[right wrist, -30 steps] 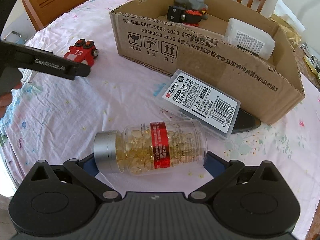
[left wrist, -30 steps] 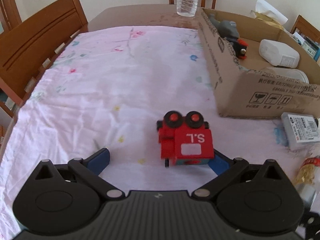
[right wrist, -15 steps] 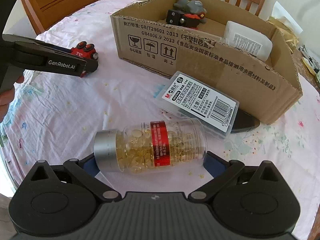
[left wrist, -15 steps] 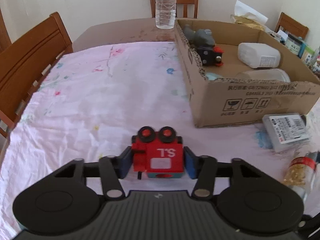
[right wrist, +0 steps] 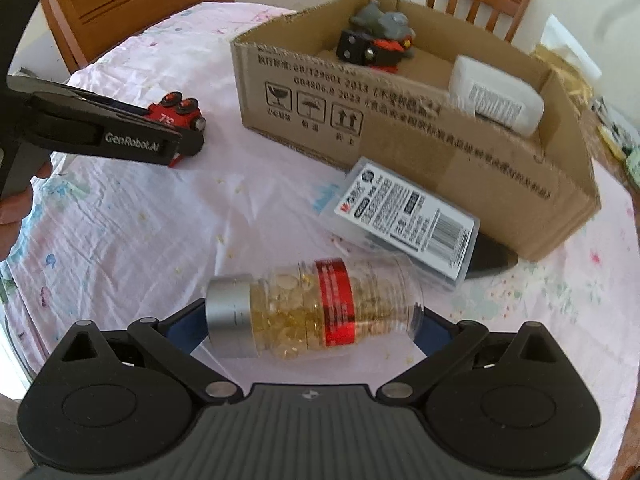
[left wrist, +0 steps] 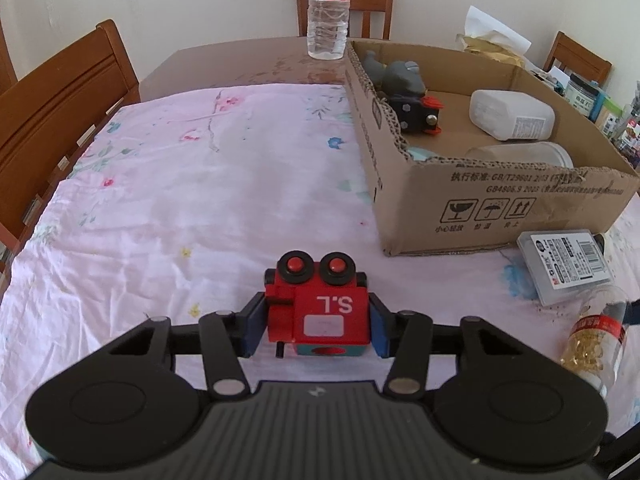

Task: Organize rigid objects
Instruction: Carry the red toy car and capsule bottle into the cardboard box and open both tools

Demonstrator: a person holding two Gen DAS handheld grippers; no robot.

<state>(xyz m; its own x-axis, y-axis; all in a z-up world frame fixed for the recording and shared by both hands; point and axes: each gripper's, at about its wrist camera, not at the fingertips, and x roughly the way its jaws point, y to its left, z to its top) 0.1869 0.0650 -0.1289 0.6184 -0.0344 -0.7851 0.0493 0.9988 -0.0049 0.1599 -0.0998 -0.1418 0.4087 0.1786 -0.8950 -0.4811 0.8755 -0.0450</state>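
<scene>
A red toy train [left wrist: 320, 308] marked "S.L" stands on the pink floral cloth, and my left gripper [left wrist: 318, 320] is shut on it, a blue pad pressed to each side. The right wrist view shows the same train [right wrist: 176, 108] behind the left gripper [right wrist: 188, 136]. A clear bottle of yellow capsules [right wrist: 320, 308] with a silver cap lies crosswise between the fingers of my right gripper [right wrist: 310, 320], whose jaws stand wide. The bottle [left wrist: 596, 336] rests on the cloth. An open cardboard box [left wrist: 500, 208] sits beyond both.
The box [right wrist: 440, 152] holds a grey toy [right wrist: 380, 20], a black and red toy [right wrist: 372, 50] and a white bottle [right wrist: 496, 100]. A clear plastic case [right wrist: 404, 216] leans on a dark object [right wrist: 492, 260]. A water bottle [left wrist: 326, 12] and wooden chairs [left wrist: 60, 120] border the table.
My left gripper has closed on the red train, whose sides the pads now press. The right gripper's jaws stay as wide as before around the bottle; its view has shifted slightly.
</scene>
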